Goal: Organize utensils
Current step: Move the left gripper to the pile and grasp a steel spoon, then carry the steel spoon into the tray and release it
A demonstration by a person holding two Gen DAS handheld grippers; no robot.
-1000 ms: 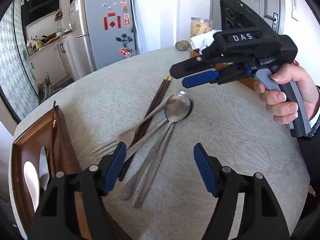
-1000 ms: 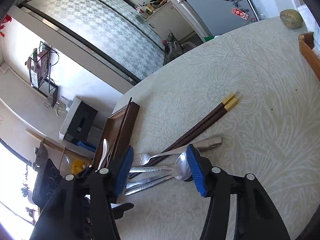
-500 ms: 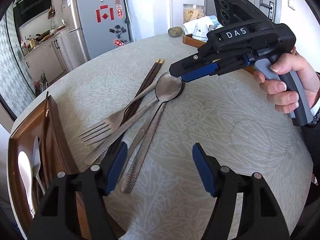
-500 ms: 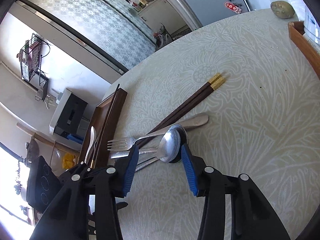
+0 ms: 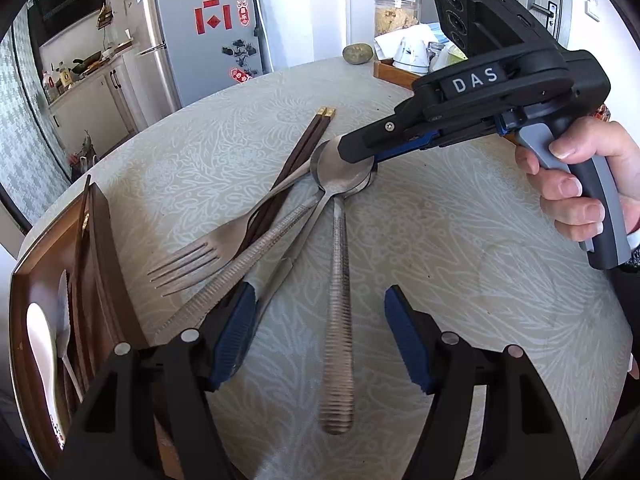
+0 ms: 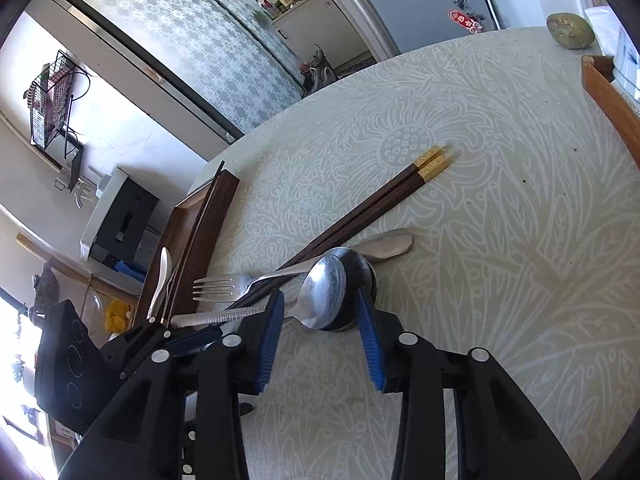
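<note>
The top spoon (image 6: 325, 292) lies in the pile on the table (image 5: 460, 248), its bowl right between the fingers of the right gripper (image 6: 320, 344), which stands part open and holds nothing yet. Its ridged handle (image 5: 338, 320) runs from the bowl straight toward the left gripper (image 5: 316, 340). That one is wide open and empty over the handle end. The right one is nearer the bowl.

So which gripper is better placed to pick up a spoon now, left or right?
Right, probably. The right gripper already has its open fingers on either side of the spoon bowls. The left gripper is open too, but only hovers over a spoon handle.
</note>
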